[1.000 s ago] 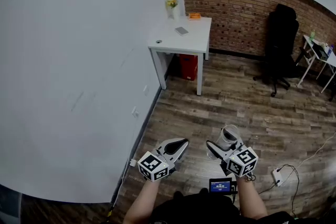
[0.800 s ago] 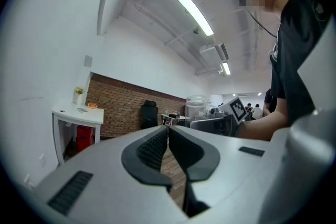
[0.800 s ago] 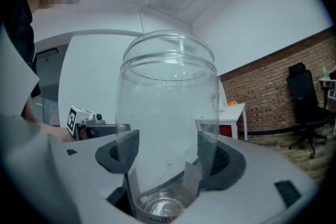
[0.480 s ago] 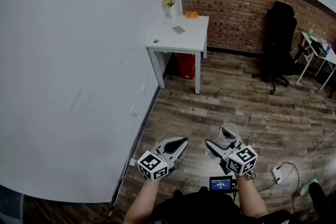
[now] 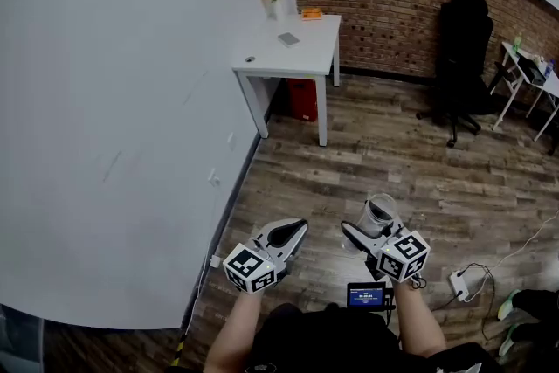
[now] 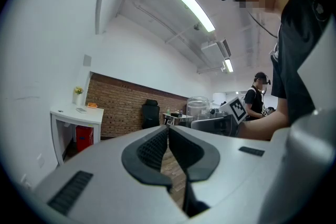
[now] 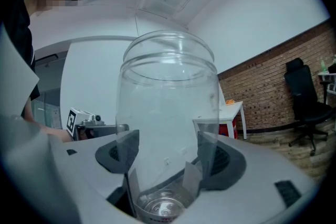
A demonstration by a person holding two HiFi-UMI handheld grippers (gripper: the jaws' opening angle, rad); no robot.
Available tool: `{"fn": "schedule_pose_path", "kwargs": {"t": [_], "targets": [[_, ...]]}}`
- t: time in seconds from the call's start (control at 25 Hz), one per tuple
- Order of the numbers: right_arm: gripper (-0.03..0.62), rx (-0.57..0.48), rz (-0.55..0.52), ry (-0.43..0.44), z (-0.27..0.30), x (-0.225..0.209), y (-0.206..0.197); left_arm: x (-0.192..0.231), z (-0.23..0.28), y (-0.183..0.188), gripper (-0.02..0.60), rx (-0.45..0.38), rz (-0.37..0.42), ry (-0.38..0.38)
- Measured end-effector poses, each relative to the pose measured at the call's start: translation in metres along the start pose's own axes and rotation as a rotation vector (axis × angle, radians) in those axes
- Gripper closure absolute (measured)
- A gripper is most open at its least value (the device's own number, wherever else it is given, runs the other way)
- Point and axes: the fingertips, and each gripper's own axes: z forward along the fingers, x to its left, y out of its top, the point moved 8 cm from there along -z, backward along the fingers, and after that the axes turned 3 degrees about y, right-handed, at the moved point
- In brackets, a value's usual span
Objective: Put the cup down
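Cup (image 7: 167,113) clamped upright in right tool (image 7: 167,157); only left gripper view shows left tool (image 6: 168,136) with jaws together.

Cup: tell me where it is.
In the head view the clear cup is lower right of centre, upright in the right gripper, above the wood floor, far from the white table.

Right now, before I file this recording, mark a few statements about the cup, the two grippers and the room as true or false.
1. The right gripper is closed on a clear cup. True.
2. The left gripper carries a second cup. False: it is shut, with nothing in it.
3. The cup stands on the white table. False: it is held up over the wood floor, well away from the table.
4. A black chair stands by the brick wall. True.
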Motion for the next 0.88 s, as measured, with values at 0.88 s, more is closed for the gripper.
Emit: {"fn": "schedule_pose_path", "kwargs": {"t": [0.88], "targets": [[0.238, 0.034, 0.042, -0.06, 0.136, -0.141, 0.02, 0.181, 0.119, -0.001, 0.563, 0.013, -0.03, -0.027]]}}
